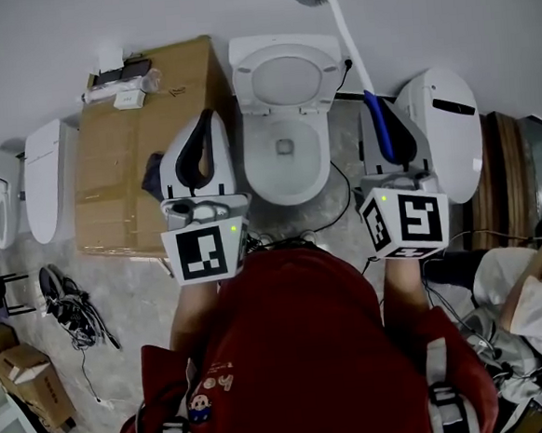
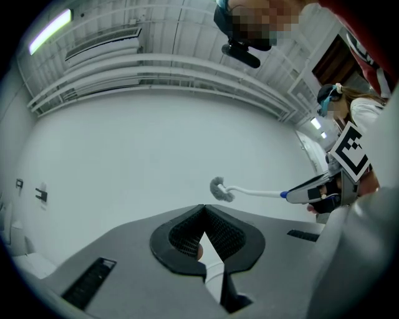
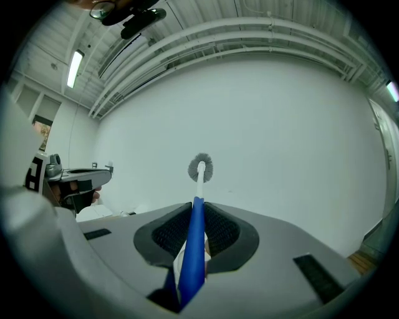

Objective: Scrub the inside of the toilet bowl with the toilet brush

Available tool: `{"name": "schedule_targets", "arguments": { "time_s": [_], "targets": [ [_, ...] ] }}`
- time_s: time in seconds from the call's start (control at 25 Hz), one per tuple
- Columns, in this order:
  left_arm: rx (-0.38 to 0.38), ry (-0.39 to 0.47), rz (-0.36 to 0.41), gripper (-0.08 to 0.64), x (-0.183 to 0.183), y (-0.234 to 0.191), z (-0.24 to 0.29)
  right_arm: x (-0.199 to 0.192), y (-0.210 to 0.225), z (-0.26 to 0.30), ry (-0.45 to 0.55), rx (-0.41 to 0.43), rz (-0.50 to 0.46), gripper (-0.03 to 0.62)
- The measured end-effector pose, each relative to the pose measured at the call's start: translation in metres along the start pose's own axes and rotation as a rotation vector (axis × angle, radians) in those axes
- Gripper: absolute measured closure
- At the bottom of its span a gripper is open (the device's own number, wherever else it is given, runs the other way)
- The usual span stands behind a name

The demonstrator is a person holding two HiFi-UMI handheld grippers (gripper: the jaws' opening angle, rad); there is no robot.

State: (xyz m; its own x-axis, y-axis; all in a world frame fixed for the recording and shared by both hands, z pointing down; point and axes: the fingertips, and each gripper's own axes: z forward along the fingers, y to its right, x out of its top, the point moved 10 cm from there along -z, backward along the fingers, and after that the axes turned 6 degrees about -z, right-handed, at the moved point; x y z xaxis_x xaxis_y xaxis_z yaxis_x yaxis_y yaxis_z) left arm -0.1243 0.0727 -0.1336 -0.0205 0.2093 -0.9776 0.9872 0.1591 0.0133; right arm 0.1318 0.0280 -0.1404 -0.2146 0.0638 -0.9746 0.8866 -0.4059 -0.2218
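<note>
White wall, toilet (image 1: 284, 44) ahead. Clamped in right gripper (image 3: 197, 207): brush (image 3: 200, 169) by blue handle, head raised, cut off at head view's top. Left gripper (image 2: 203, 208) closed, empty.

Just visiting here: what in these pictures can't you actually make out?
Toilet brush: bristle head partly cut off by the head view's top edge.
Toilet bowl: missing from both gripper views, which face the wall.
Items on the cardboard box: too small to identify, head view.
</note>
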Motion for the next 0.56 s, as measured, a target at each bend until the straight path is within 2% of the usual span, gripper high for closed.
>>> {"name": "schedule_targets", "arguments": {
  "time_s": [0.56],
  "targets": [
    [-0.005,-0.011,-0.014,0.548,-0.0101,0.0039,0.0014,-0.0102,0.0006,0.0000,-0.028,0.011,-0.011,0.534]
  ]
}}
